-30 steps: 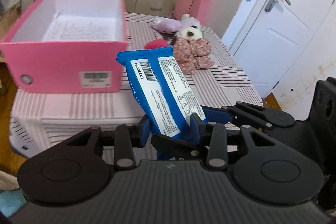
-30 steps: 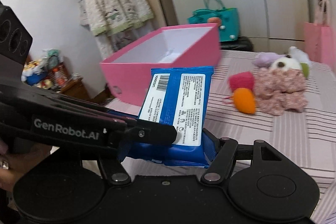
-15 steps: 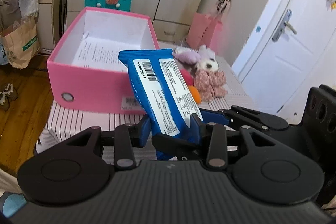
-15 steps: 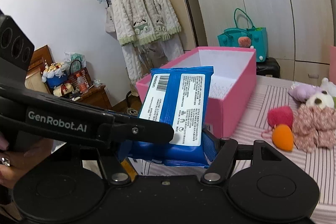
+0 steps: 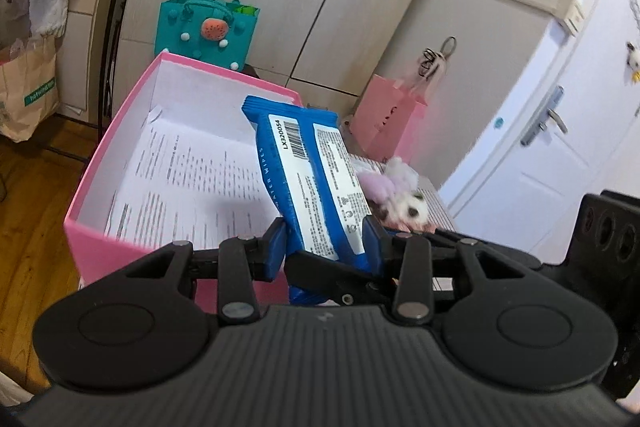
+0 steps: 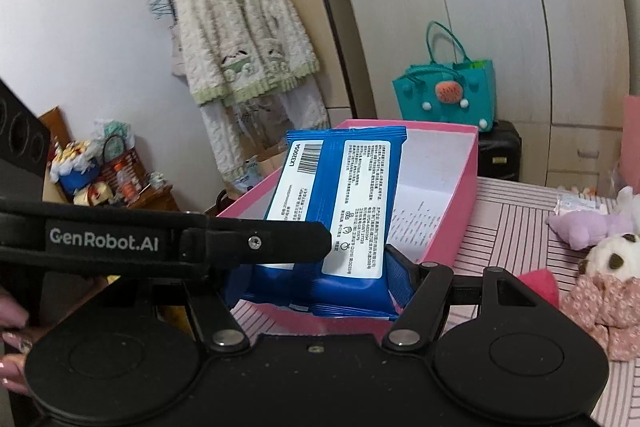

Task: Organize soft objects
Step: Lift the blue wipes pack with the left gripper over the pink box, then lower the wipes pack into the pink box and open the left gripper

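Wipes pack [image 5: 316,187]: blue, white labels facing the cameras, code LX320054 legible; stands tilted, top leaning left in the left wrist view; held in the air over the near part of the pink box.
Left tongs [image 5: 325,247]: closed on the pack's lower end, one blue pad on each side edge.
Right tongs [image 6: 320,267]: also clamped on the wipes pack [image 6: 340,211] at its lower end; right pad seen against the pack's right edge, left pad hidden behind the left tongs' black finger, which crosses in front with the GenRobot.AI mark.
Pack vs tongs: both pairs grip the same bottom part; the top sticks out past the fingertips.
Box [image 5: 96,243]: pink outside, white inside, open top; printed sheet [image 5: 192,187] lies flat on its floor.
Box, right view [image 6: 464,187]: sits on the striped worktop [image 6: 516,223].
Plush toys [image 6: 600,267]: on the worktop right of the box, well apart from the pack; one lilac, one white-faced in floral cloth.
Teal bag [image 5: 206,27]: beyond the box, by the wardrobe.
Cardigan [image 6: 240,39]: hangs at left.
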